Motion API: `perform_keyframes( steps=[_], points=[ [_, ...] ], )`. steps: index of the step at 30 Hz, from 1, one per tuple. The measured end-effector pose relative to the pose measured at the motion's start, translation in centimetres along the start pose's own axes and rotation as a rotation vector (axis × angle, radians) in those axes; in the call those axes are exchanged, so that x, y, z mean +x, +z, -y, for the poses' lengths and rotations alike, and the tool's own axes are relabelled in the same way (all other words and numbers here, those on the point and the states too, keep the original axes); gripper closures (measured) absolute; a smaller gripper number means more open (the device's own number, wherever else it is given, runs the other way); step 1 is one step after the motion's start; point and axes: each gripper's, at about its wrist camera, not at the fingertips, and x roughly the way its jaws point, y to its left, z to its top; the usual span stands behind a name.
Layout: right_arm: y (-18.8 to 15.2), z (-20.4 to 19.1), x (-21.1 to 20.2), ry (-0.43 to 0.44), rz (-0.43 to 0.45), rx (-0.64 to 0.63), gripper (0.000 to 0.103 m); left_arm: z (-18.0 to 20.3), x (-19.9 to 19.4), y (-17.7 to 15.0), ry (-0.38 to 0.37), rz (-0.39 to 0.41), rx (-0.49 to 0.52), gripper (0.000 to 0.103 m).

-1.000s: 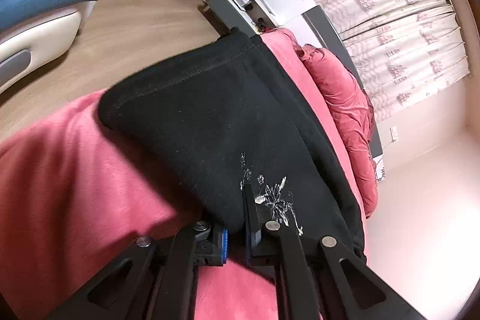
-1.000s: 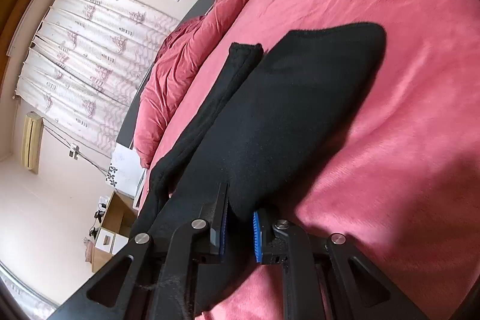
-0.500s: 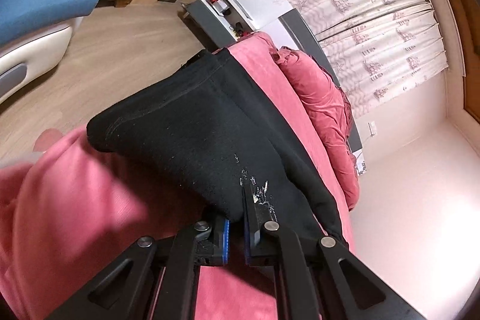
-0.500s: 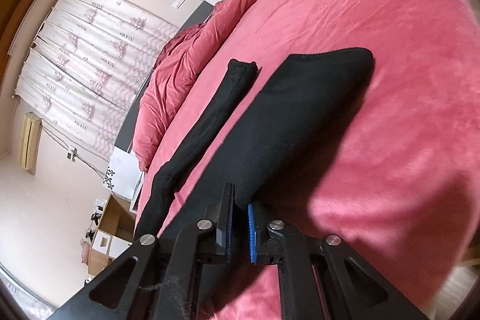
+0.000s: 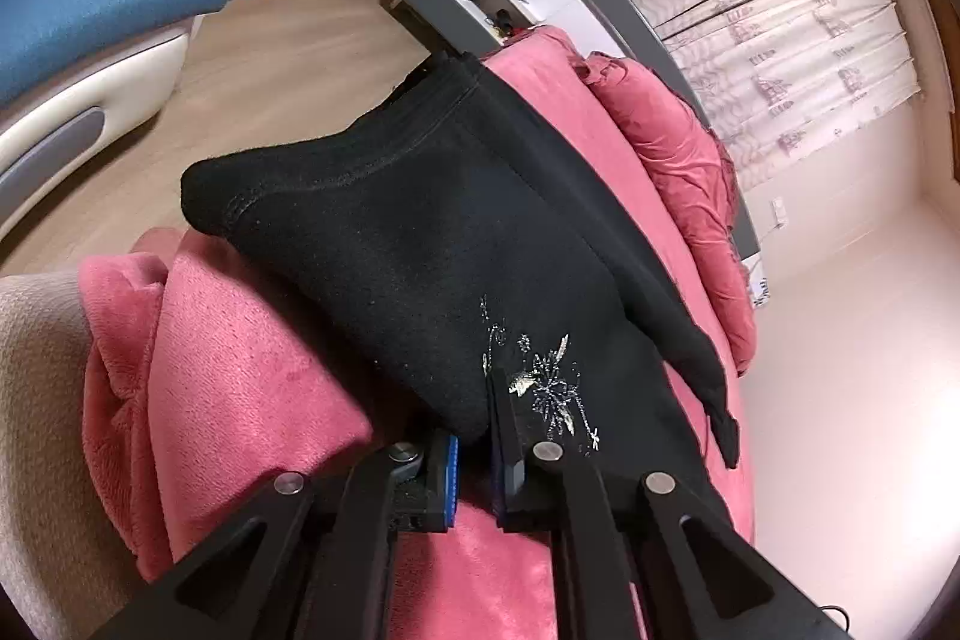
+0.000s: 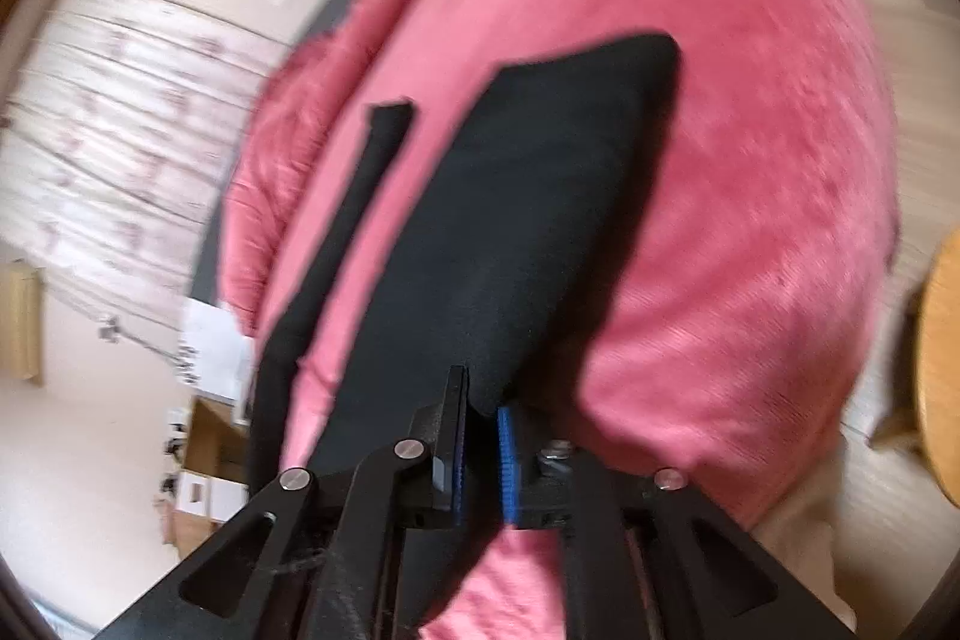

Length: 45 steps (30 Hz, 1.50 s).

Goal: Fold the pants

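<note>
Grippers, 2: left gripper (image 5: 474, 436) & right gripper (image 6: 480, 418) each pinching 1 pants (image 5: 420, 244) on bed (image 5: 240, 370).

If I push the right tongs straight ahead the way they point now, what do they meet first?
The black pants themselves: the right tongs are already shut on their edge, and the fabric stretches ahead along the line. Under and beyond it lies the pink blanket. The view is blurred, so depth is uncertain.

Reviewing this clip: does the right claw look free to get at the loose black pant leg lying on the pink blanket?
Probably not yet. The right claw is shut on the wider part of the black pants; the loose leg lies unobstructed to its left on the pink blanket, but reaching it means letting go first.
</note>
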Motion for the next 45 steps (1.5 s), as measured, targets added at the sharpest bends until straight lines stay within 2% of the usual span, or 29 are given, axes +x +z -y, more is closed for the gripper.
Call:
perform_keyframes(
  steps=[1,2,3,4,5,6,8,10,13,16,17,19,20,23,24,27,30,32,33,37,38,39,40,41,44,45],
  points=[
    [0.0,0.0,-0.1,-0.012,-0.003,0.000,0.086,0.2,-0.1,0.0,0.010,0.002,-0.005,0.093],
    [0.0,0.0,-0.2,-0.013,0.009,-0.005,0.078,0.2,-0.3,0.0,0.026,0.000,-0.012,0.092],
    [0.0,-0.2,-0.9,-0.021,0.047,-0.015,0.071,0.3,-0.7,-0.1,0.038,0.003,-0.023,0.089],
    [-0.1,-0.3,-1.8,-0.032,0.097,-0.023,0.057,0.3,-1.5,-0.1,0.047,0.029,-0.036,0.087],
    [-0.3,-0.4,-2.9,-0.064,0.158,-0.023,0.052,-0.1,-2.5,-0.4,0.064,0.067,-0.041,0.084],
    [-0.3,-0.3,-3.6,-0.084,0.192,-0.022,0.052,-0.3,-3.6,-0.6,0.094,0.114,-0.048,0.081],
    [-0.6,-0.3,-5.1,-0.111,0.261,-0.026,0.052,-0.3,-5.4,-0.6,0.158,0.195,-0.068,0.080],
    [-0.4,-0.9,-5.6,-0.114,0.279,-0.058,0.052,0.2,-6.1,-0.4,0.164,0.229,-0.062,0.080],
    [0.4,-3.2,-4.5,-0.110,0.239,-0.173,0.052,2.9,-5.7,-0.4,0.137,0.242,0.044,0.079],
    [1.4,-6.1,-2.2,-0.069,0.172,-0.276,0.052,6.8,-2.7,-0.5,0.056,0.161,0.182,0.077],
    [1.8,-6.9,-1.2,-0.051,0.142,-0.294,0.052,8.4,-0.8,-0.5,0.011,0.102,0.219,0.077],
    [2.8,-8.6,1.5,-0.013,0.067,-0.328,0.052,10.6,2.0,-0.7,-0.051,0.025,0.259,0.074],
    [3.1,-9.1,2.8,-0.001,0.042,-0.341,0.052,12.1,4.3,-0.9,-0.083,-0.043,0.282,0.074],
    [5.0,-10.9,7.0,0.000,-0.028,-0.383,0.052,15.4,9.0,-1.6,-0.125,-0.148,0.297,0.072],
    [5.8,-11.2,8.2,0.009,-0.048,-0.374,0.052,16.6,10.8,-1.8,-0.137,-0.183,0.313,0.072],
    [7.8,-11.1,11.3,0.029,-0.094,-0.305,0.048,19.0,14.5,-1.7,-0.138,-0.215,0.344,0.072],
    [10.8,-10.8,14.8,0.018,-0.094,-0.216,0.045,21.2,17.9,-1.4,-0.148,-0.229,0.345,0.071],
    [12.2,-10.6,16.5,0.011,-0.083,-0.166,0.045,22.2,20.6,-0.7,-0.165,-0.272,0.279,0.071],
    [13.2,-10.4,17.3,0.037,-0.066,-0.129,0.045,21.9,21.4,-0.4,-0.186,-0.282,0.229,0.071],
    [15.3,-10.4,19.6,0.052,-0.041,-0.065,0.047,21.2,25.0,-0.4,-0.187,-0.318,0.060,0.071],
    [15.6,-10.5,20.0,0.044,-0.041,-0.069,0.056,21.1,25.5,-0.5,-0.181,-0.319,0.043,0.071],
    [15.9,-10.8,20.6,0.025,-0.042,-0.078,0.064,21.0,25.9,-0.6,-0.178,-0.311,0.041,0.071],
    [16.3,-10.9,21.3,-0.016,-0.053,-0.087,0.080,21.0,26.0,-0.6,-0.181,-0.303,0.045,0.071],
    [16.5,-11.1,21.7,-0.030,-0.057,-0.088,0.086,21.3,26.1,-0.6,-0.180,-0.297,0.061,0.071],
    [16.9,-11.2,21.4,-0.025,-0.050,-0.093,0.090,21.3,25.8,-0.5,-0.150,-0.302,0.098,0.080],
    [16.9,-11.6,20.8,-0.020,-0.035,-0.113,0.090,21.2,25.7,-0.3,-0.139,-0.309,0.104,0.090]
  ],
)
